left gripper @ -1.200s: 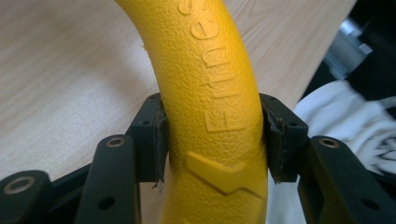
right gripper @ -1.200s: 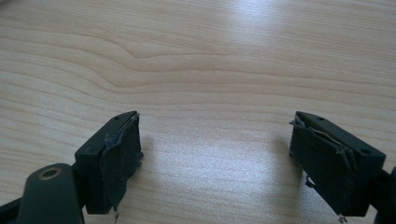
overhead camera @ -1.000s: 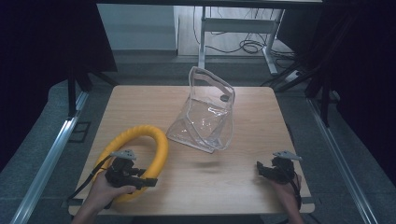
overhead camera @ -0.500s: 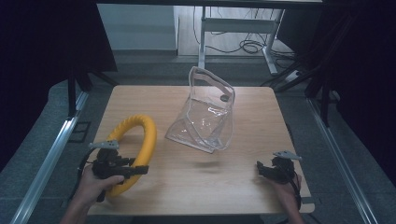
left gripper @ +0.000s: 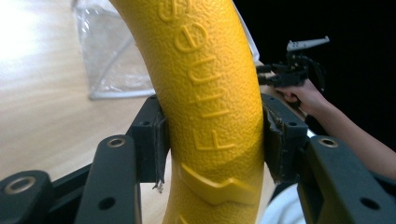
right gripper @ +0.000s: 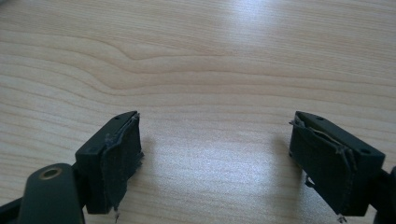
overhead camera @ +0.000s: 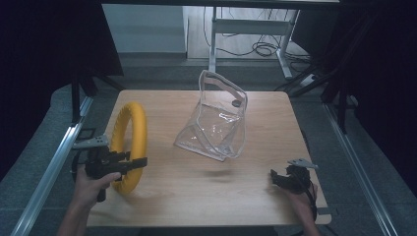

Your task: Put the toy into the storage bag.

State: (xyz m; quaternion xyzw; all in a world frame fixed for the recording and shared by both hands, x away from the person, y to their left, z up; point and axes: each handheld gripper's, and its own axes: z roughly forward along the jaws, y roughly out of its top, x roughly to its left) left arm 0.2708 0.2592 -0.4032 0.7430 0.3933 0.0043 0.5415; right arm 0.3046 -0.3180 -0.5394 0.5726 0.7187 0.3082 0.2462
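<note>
Yellow ring (overhead camera: 129, 142): now raised on edge, formerly flatter; left hand-held gripper (overhead camera: 129, 163) clamped on it. Right hand-held gripper (overhead camera: 278, 178): jaws apart, resting near table (overhead camera: 206, 191) edge.

Ring: your left tongs (overhead camera: 140, 162) have tipped the yellow ring (overhead camera: 129, 142) up off the counter (overhead camera: 206, 187), and it's standing on edge now!
Left hand (overhead camera: 88, 184): you've pulled it back toward the counter's left edge.

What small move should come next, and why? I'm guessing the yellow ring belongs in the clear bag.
Probably carry the yellow fitness ring right, toward the clear plastic bag. The left gripper has its jaws clamped on the ring's tube and holds it on edge near the table's left side, while the bag's mouth stands open. The right gripper, open and idle, could steady the bag.
</note>
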